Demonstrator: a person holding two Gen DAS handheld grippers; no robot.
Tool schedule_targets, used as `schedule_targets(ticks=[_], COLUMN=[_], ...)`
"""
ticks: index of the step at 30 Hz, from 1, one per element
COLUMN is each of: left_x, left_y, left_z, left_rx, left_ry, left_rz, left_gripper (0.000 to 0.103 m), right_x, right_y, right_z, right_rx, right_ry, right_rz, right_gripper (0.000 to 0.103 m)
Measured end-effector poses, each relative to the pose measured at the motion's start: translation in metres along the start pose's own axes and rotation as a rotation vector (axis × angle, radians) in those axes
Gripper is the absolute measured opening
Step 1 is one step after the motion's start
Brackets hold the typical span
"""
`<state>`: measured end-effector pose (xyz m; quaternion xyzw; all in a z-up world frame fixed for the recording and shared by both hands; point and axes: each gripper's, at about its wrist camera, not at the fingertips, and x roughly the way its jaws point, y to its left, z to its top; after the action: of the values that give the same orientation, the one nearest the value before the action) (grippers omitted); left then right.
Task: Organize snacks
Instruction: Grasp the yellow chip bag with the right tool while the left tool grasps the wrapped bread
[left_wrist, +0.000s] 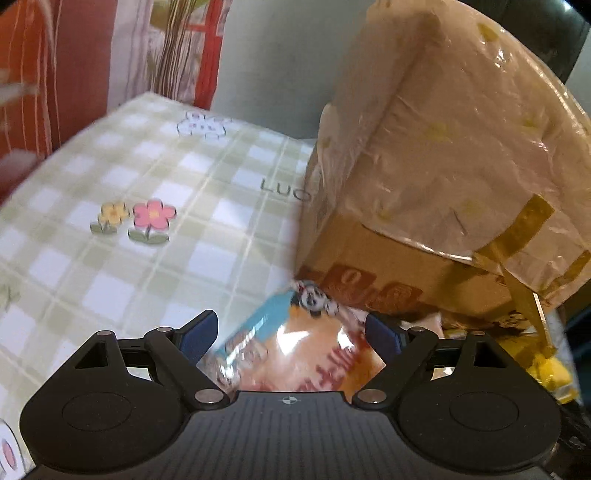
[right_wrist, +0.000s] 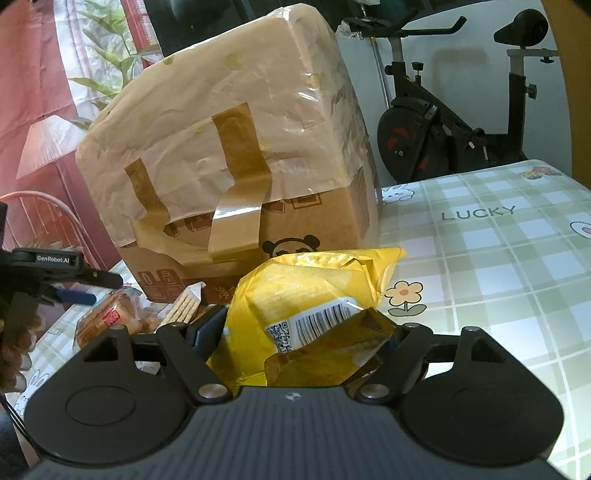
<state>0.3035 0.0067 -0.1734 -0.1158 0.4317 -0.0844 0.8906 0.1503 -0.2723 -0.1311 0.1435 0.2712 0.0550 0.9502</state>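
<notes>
My left gripper (left_wrist: 291, 338) has its jaws around an orange and blue snack packet (left_wrist: 291, 350) in front of the cardboard box (left_wrist: 436, 147); the pads look close to the packet but contact is unclear. It also shows in the right wrist view (right_wrist: 74, 291) above the same packet (right_wrist: 107, 319). My right gripper (right_wrist: 303, 328) is shut on a yellow snack bag (right_wrist: 314, 299) and holds it before the box (right_wrist: 236, 155). A white cracker packet (right_wrist: 184, 306) lies by the box.
The big box wrapped in paper and brown tape stands on a green checked tablecloth (right_wrist: 498, 258). An exercise bike (right_wrist: 461, 110) stands behind the table. Red patterned curtains (left_wrist: 55, 74) hang at the left.
</notes>
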Motion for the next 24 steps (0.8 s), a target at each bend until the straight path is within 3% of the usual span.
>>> schedule_targets(ticks=[6, 11, 16, 24], left_x=[-0.014, -0.023, -0.021, -0.005], left_y=[0.002, -0.007, -0.025, -0.030], left_z=[-0.015, -0.028, -0.039, -0.025], left_rx=[-0.001, 0.103, 0.262, 0.253], left_ry=[0.019, 0.057, 0.063, 0.051], left_rz=[-0.023, -0.021, 0.056, 0.133], left_gripper=[0.089, 0.089, 0.089, 0.089], right_x=[0.001, 0.000, 0.001, 0.001], right_y=[0.000, 0.001, 0.001, 0.000], right_z=[0.000, 0.000, 0.000, -0.001], right_rx=[0.001, 0.004, 0.006, 0.010], right_ry=[0.003, 0.005, 0.006, 0.005], right_rz=[0.001, 0.002, 0.003, 0.006], right_gripper=[0.080, 0.080, 0.080, 0.080])
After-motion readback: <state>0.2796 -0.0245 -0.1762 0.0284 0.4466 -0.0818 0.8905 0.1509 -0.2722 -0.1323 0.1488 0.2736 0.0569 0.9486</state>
